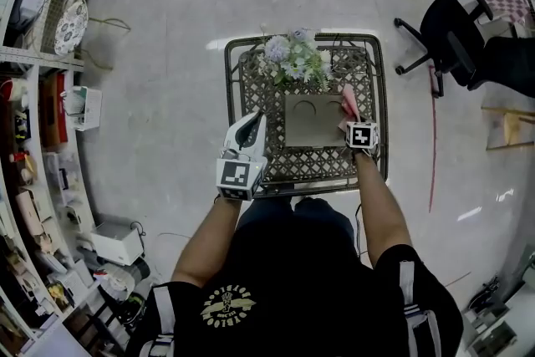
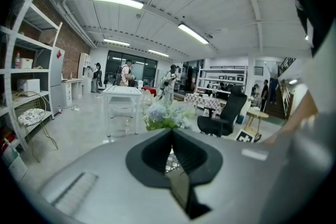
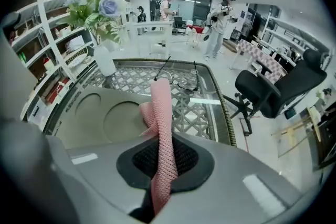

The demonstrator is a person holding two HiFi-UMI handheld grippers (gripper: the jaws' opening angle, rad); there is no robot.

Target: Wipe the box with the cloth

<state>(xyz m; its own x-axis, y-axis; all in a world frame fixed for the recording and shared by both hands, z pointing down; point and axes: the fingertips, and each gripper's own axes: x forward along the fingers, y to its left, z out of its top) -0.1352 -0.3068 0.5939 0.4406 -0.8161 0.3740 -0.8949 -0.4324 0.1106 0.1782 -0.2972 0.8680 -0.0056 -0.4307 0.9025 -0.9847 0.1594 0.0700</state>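
Note:
A flat grey-brown box with two round hollows in its top lies on the lattice-topped table. In the right gripper view the box is just ahead and to the left. My right gripper is at the box's right edge, shut on a pink knitted cloth. The cloth stands up out of the jaws and folds over toward the box. My left gripper hovers by the box's left side, raised and pointing level. Its jaws are shut with nothing in them.
A vase of pale blue and white flowers stands behind the box. A pair of glasses lies on the far part of the table. Shelves line the left wall. Black office chairs stand to the right.

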